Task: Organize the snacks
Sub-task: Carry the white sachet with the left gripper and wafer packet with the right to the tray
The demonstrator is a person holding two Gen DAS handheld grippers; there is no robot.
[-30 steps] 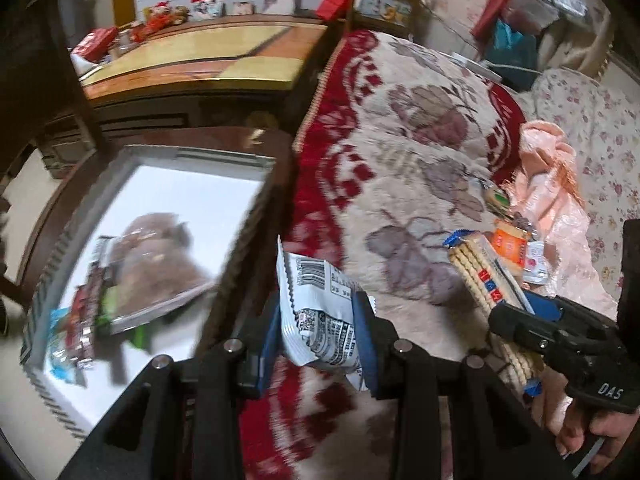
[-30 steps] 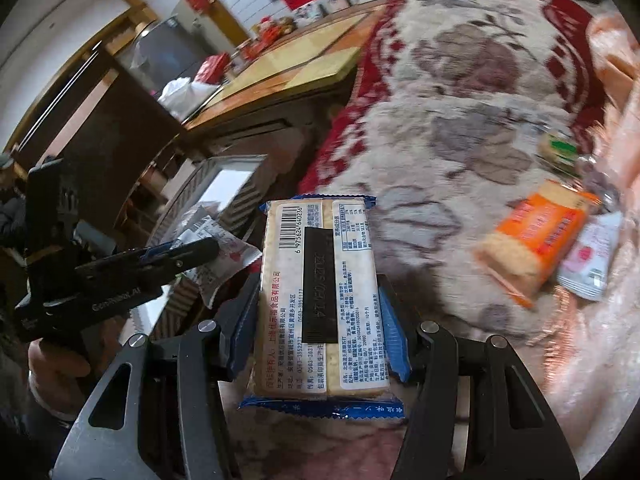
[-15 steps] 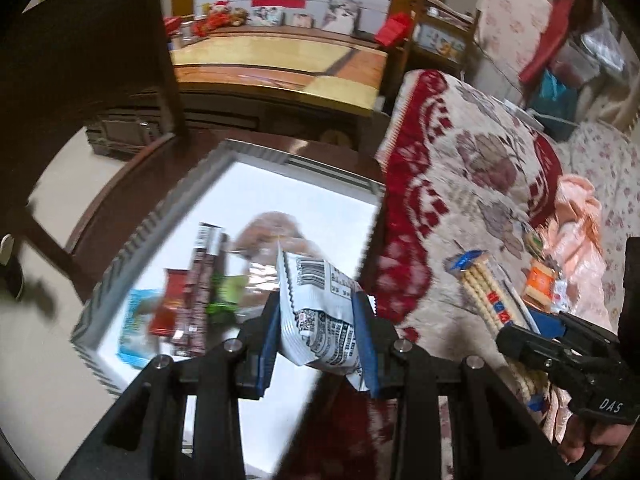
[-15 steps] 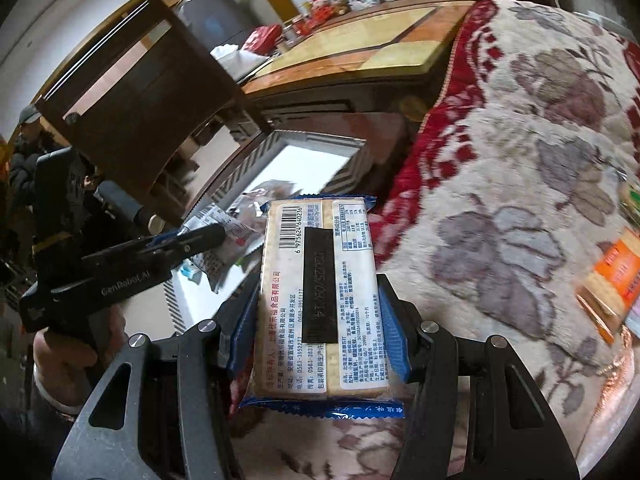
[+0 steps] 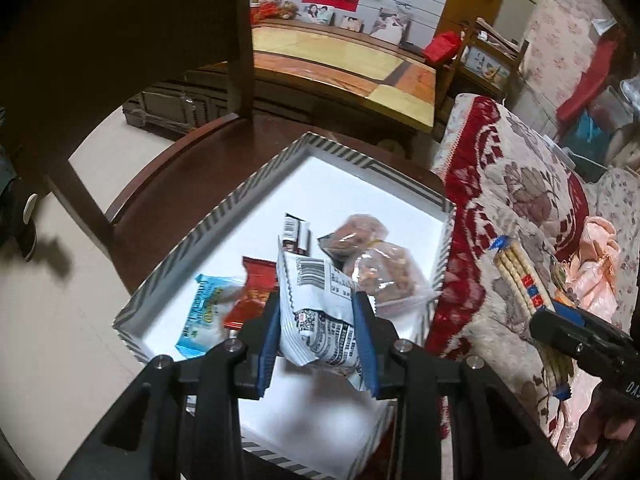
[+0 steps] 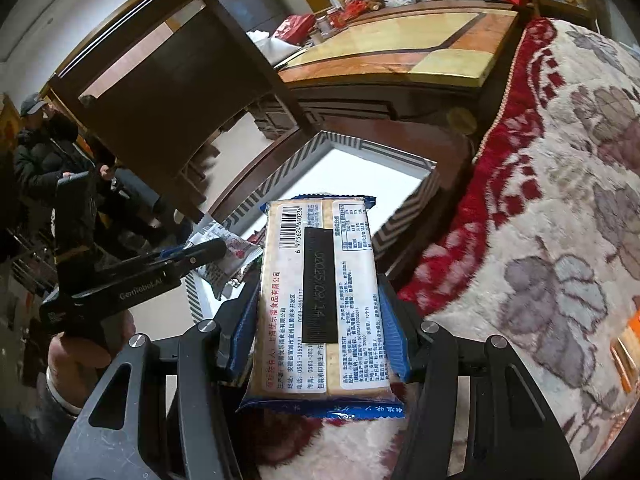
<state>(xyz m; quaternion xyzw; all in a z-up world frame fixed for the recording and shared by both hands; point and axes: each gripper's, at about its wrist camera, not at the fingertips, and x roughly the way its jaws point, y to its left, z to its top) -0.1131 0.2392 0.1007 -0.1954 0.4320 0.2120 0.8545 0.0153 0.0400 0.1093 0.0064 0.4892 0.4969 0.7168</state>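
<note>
Tray (image 5: 352,156) holds snack packets (image 5: 372,268), mixed.

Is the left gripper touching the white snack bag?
Touching. The left wrist view shows the left gripper with both blue pads pressed against the sides of the white snack bag, holding it above the tray.

Glossy plastic wrapped the cracker pack (image 6: 320,300); the blanket (image 6: 540,200) looked plush cloth, the chair (image 5: 168,168) polished dark wood
</note>
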